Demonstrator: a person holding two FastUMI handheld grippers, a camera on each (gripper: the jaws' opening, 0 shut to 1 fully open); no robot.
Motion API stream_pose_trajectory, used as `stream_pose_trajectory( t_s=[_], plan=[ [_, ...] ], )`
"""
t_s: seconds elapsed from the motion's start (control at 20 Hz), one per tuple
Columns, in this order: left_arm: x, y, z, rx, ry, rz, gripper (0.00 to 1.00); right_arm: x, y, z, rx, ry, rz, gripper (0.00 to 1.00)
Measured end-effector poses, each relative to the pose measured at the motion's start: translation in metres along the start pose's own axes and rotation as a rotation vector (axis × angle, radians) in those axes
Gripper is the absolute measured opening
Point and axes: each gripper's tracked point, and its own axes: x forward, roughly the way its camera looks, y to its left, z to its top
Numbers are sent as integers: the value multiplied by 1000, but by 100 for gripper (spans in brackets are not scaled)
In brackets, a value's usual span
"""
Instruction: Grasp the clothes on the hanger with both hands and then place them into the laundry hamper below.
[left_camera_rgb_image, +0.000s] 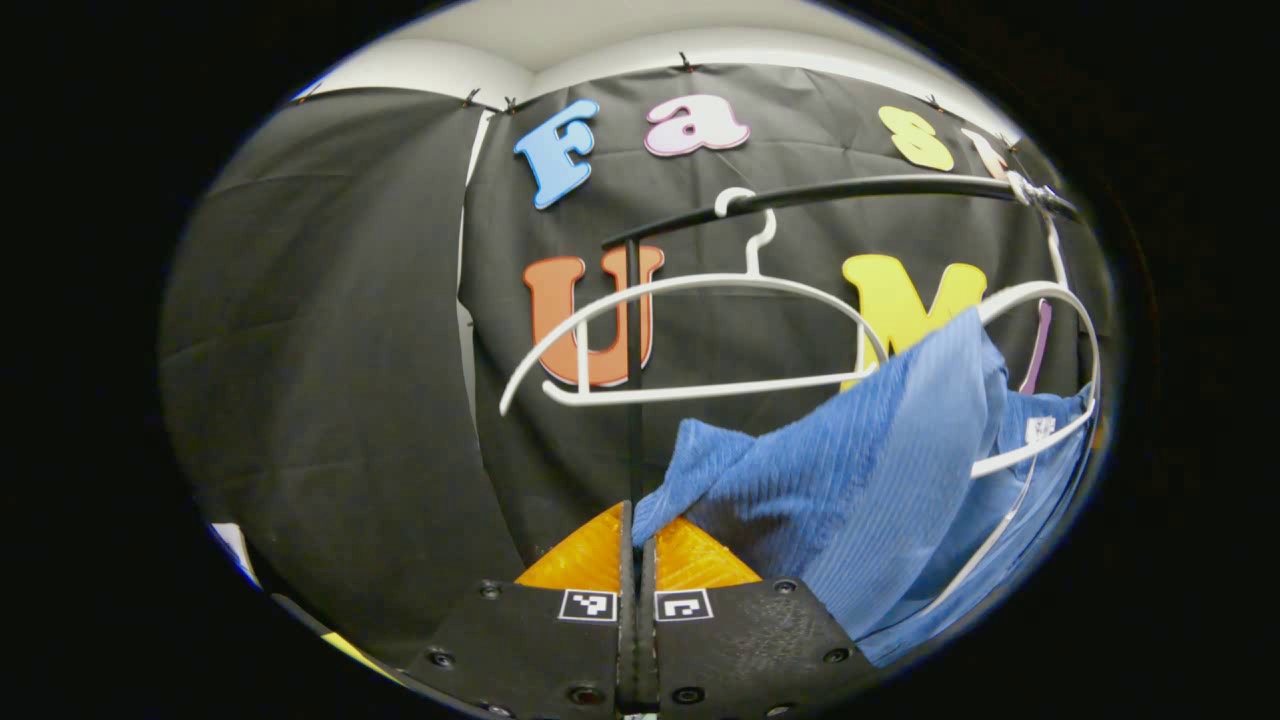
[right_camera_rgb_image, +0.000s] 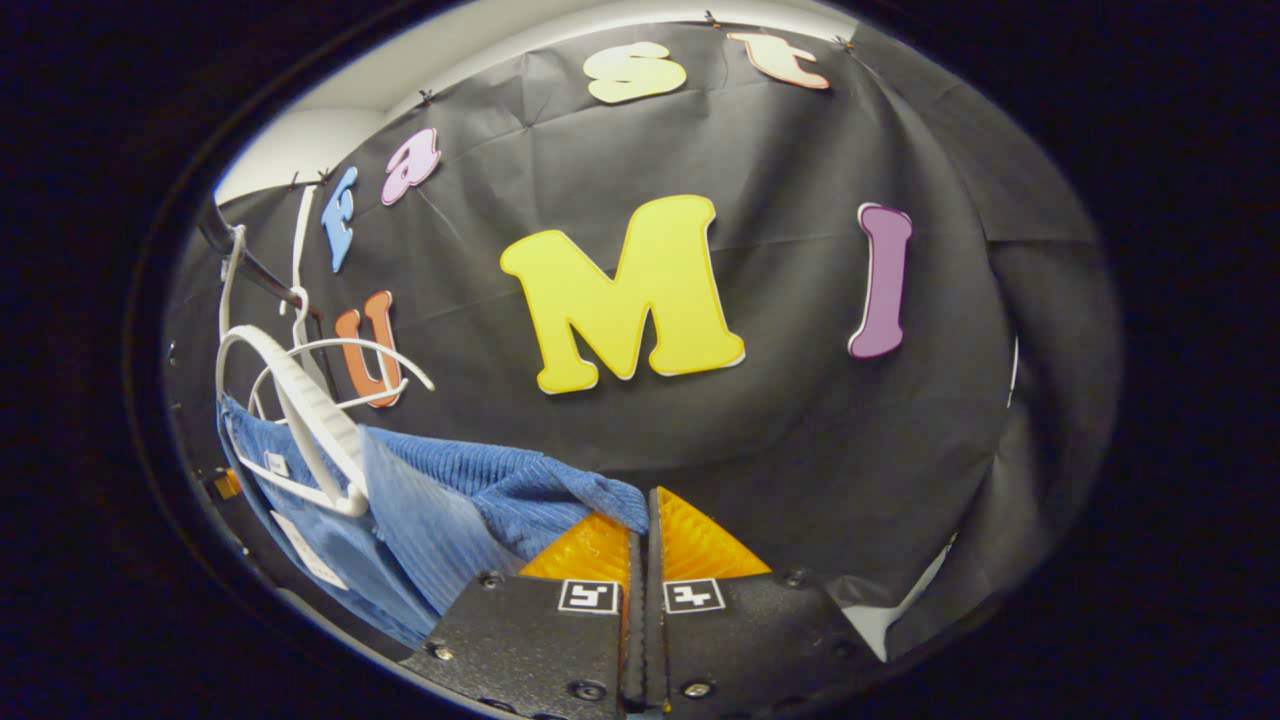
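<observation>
Left tongs (left_camera_rgb_image: 637, 535) pressed together, pinching a corner of the blue ribbed garment (left_camera_rgb_image: 850, 480), soft corduroy-like cloth with fine lengthwise ridges. Draped partly over a thin white plastic hanger (left_camera_rgb_image: 1040, 440) at the right, sagging from there down to the tongs. Beside it, a bare curved white hanger (left_camera_rgb_image: 690, 340) hooked on a slim black rail (left_camera_rgb_image: 850, 190). Right tongs (right_camera_rgb_image: 645, 535) likewise closed, nipping the opposite edge of the same garment (right_camera_rgb_image: 480, 490), stretched leftward toward its ridged white hanger (right_camera_rgb_image: 300, 400).

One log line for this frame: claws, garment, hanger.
left claw: shut on blue garment | right claw: shut on blue garment | garment partly on white hanger
</observation>
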Motion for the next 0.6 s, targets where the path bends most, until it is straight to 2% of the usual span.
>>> stream_pose_trajectory(
  t_s=[0.45, 0.5, 0.6],
  plan=[
    [-18, -17, -54, 3, 49, -13, 0, -6, 6, -68, -27, 103, 12, 4],
    [-19, -19, -57, 8, 51, -15, 4, -7, 6, -74, -32, 108, 9, 4],
    [-19, -19, -74, 26, 70, -11, 0, -8, 3, -88, -47, 132, 1, 4]
  ],
)
